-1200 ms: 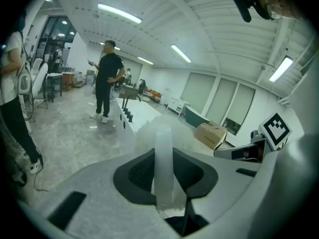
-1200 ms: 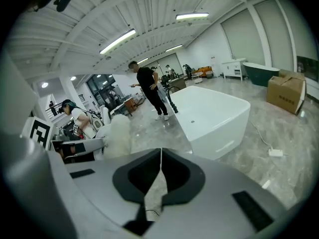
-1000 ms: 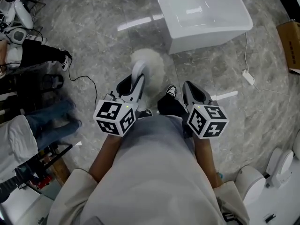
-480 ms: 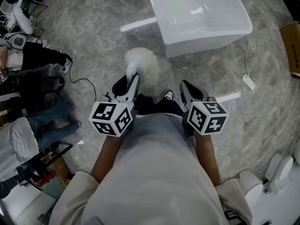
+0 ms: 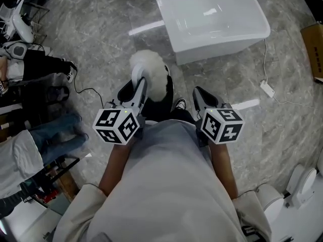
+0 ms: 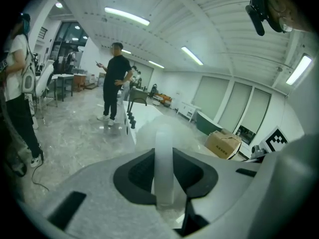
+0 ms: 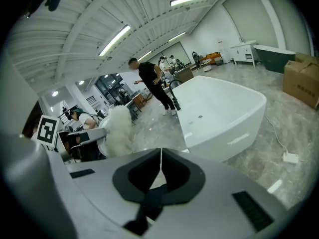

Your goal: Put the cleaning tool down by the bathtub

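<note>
The cleaning tool is a duster with a fluffy white head point(image 5: 150, 70) and a pale handle point(image 6: 163, 169). My left gripper point(image 5: 135, 86) is shut on that handle, and the head sticks out ahead of the jaws, above the floor short of the white bathtub point(image 5: 214, 15). In the left gripper view the handle stands upright between the jaws of the left gripper point(image 6: 163, 158). My right gripper point(image 5: 200, 93) is shut with nothing in it; its jaws meet in the right gripper view point(image 7: 160, 156). There the duster head point(image 7: 119, 128) shows at the left and the bathtub point(image 7: 224, 111) ahead.
A cable with a white plug point(image 5: 267, 84) lies on the grey marble floor right of the tub. A cardboard box point(image 5: 314, 49) sits at the right edge. People and gear crowd the left side point(image 5: 45, 64). A person in black point(image 7: 152, 78) stands beside the tub's far end.
Both grippers have drifted a little left in the head view, the left carrying the duster along. The holder's feet have stepped under the grippers. The jaws stand as before.
</note>
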Demonstrator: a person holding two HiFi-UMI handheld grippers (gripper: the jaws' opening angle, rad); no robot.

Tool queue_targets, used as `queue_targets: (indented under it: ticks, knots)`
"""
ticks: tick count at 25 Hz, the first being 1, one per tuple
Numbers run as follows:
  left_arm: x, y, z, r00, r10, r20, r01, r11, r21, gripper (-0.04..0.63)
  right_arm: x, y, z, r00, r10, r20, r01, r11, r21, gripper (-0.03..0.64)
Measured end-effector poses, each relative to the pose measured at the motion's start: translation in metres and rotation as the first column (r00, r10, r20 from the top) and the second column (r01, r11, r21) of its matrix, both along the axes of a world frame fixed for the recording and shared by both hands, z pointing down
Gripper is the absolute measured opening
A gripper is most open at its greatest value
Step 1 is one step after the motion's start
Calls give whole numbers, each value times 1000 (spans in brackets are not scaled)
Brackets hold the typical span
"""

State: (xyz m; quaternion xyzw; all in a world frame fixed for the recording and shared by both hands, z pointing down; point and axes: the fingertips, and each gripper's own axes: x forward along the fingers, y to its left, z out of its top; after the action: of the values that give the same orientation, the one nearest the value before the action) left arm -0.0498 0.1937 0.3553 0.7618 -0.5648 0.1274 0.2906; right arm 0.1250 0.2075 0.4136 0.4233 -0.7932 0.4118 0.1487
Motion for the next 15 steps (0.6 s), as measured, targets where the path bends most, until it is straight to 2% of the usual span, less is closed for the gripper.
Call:
queue_targets:
  ticks: [8, 15]
  knots:
    - [-9, -71, -3, 999, -5, -38, 6, 1000, 24, 85, -4, -59, -6, 1000, 19, -19, -18, 1000, 17, 12]
    - [-20, -139, -4, 998, 25, -66, -24, 1000, 15, 84, -16, -124, -2, 999, 33, -44, -33, 999, -7, 12]
